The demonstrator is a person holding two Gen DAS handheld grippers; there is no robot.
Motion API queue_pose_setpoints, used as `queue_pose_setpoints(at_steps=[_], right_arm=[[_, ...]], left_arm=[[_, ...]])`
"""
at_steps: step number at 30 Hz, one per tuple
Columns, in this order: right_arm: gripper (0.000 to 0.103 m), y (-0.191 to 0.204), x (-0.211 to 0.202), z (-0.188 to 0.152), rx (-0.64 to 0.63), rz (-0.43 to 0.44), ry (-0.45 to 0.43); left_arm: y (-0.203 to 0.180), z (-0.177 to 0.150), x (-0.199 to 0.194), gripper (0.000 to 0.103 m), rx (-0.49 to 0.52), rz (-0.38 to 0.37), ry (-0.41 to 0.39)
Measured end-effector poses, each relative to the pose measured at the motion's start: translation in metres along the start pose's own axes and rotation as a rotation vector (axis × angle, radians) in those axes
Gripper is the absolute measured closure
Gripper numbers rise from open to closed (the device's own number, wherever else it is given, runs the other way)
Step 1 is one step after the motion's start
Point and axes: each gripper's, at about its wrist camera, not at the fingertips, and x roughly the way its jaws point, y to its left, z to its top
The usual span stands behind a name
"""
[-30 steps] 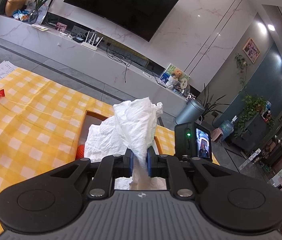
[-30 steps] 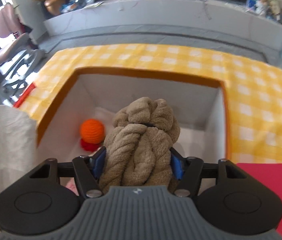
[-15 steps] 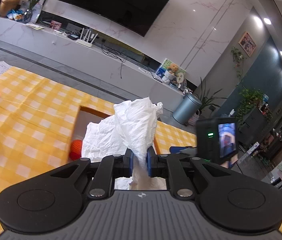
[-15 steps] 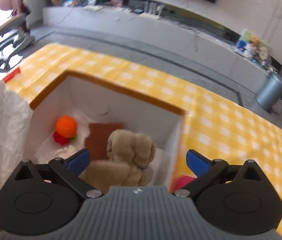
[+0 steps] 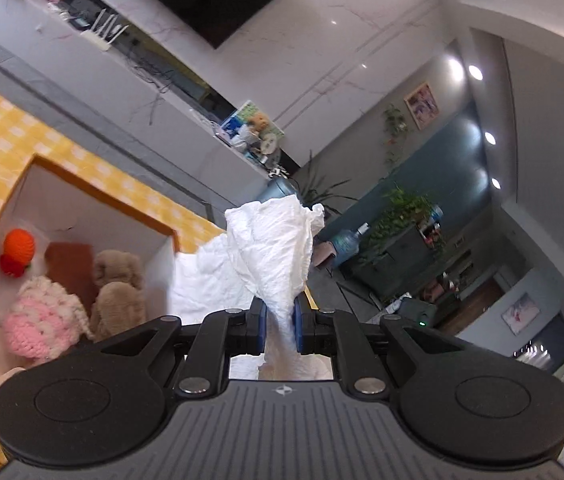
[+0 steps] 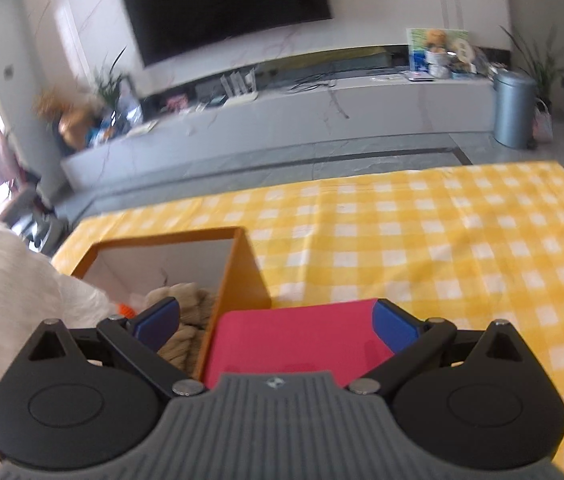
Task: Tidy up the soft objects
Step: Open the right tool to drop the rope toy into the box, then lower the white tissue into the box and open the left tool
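While left view hides it, red cloth (image 6: 294,340)

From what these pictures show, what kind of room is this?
Most likely a home living room: a big wall television, a long low media shelf below it, and potted plants. The work goes on at a table with a yellow checked cloth.

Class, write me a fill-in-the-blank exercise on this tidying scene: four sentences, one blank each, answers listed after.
1. The left tongs are shut on a crumpled ____ cloth.
2. The right tongs are ____ and hold nothing.
3. The beige plush toy lies inside the ____.
4. Beside that box, on the checked tablecloth, lies a flat ____ item.

Answers: white; open; box; red
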Motion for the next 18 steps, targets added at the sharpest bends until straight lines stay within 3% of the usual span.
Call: queue_pose_setpoints(at_steps=[3, 6, 9, 11, 13, 15, 18], right_arm=[[0.003, -0.011, 0.002, 0.001, 0.035, -0.003, 0.009], [0.003, -0.016, -0.002, 0.004, 0.060, 0.013, -0.007], [0.003, -0.018, -0.007, 0.004, 0.066, 0.037, -0.021], [0.003, -0.017, -0.008, 0.003, 0.052, 0.042, -0.022], [0.003, -0.016, -0.008, 0.003, 0.039, 0.043, -0.022], [0.003, -0.016, -0.008, 0.005, 0.035, 0.054, -0.021], [0.003, -0.014, -0.010, 0.009, 0.045, 0.082, -0.025]], left_arm=[[-0.006, -0.006, 0.013, 0.088, 0.058, 0.052, 0.068], [0.005, -0.020, 0.033, 0.088, 0.072, 0.182, 0.158], [0.023, -0.026, 0.038, 0.088, 0.059, 0.306, 0.189], [0.033, -0.019, 0.029, 0.088, 0.028, 0.302, 0.156], [0.032, -0.002, 0.009, 0.088, 0.019, 0.296, 0.070], [0.024, 0.016, -0.004, 0.088, 0.062, 0.338, 0.003], [0.021, 0.040, -0.005, 0.088, 0.087, 0.394, 0.021]])
